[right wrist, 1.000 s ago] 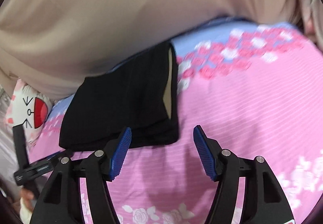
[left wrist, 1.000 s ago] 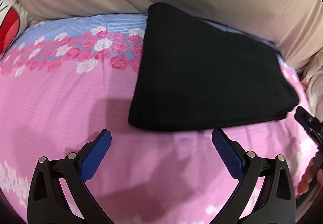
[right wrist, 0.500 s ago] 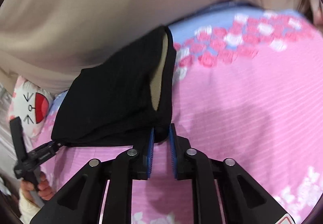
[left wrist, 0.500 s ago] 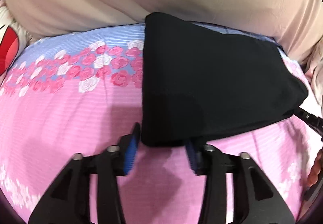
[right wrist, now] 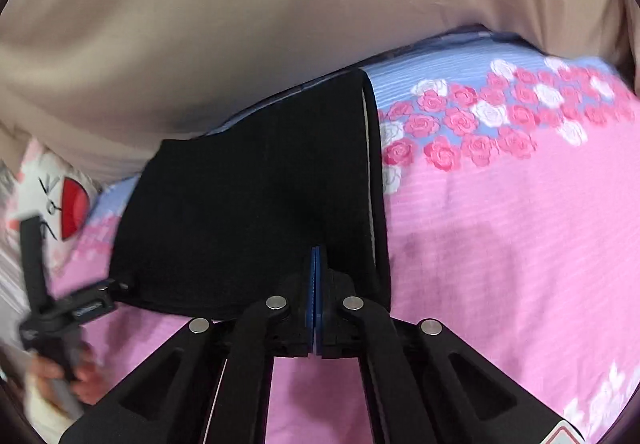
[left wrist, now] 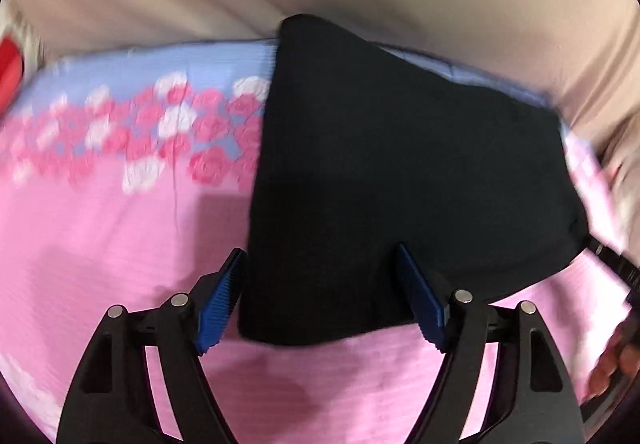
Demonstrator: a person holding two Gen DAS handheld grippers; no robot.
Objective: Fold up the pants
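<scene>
Folded black pants [left wrist: 400,163] lie on the pink floral bedsheet [left wrist: 100,244]. My left gripper [left wrist: 320,250] straddles their near left corner. Its jaws are opening, and the cloth lies between the blue pads [left wrist: 222,300] without being pressed. In the right wrist view, my right gripper [right wrist: 315,250] has its blue pads closed together on the near edge of the pants [right wrist: 248,203], close to their right side. The left wrist view shows the pants' right corner drawn to a point at the right gripper's tip [left wrist: 612,264]. In the right wrist view, the left gripper [right wrist: 72,308] is at the pants' left corner.
A large beige cushion or cover [right wrist: 280,23] rises behind the pants along the back. A white cat-face pillow with a red mouth [right wrist: 68,203] sits at the far left. A hand [right wrist: 60,376] holds the left gripper's handle. Pink sheet [right wrist: 520,244] stretches to the right.
Both grippers came in over the pants' near edge. The right jaws went from wide to fully closed on the cloth. The left jaws narrowed around the corner, then spread again.
</scene>
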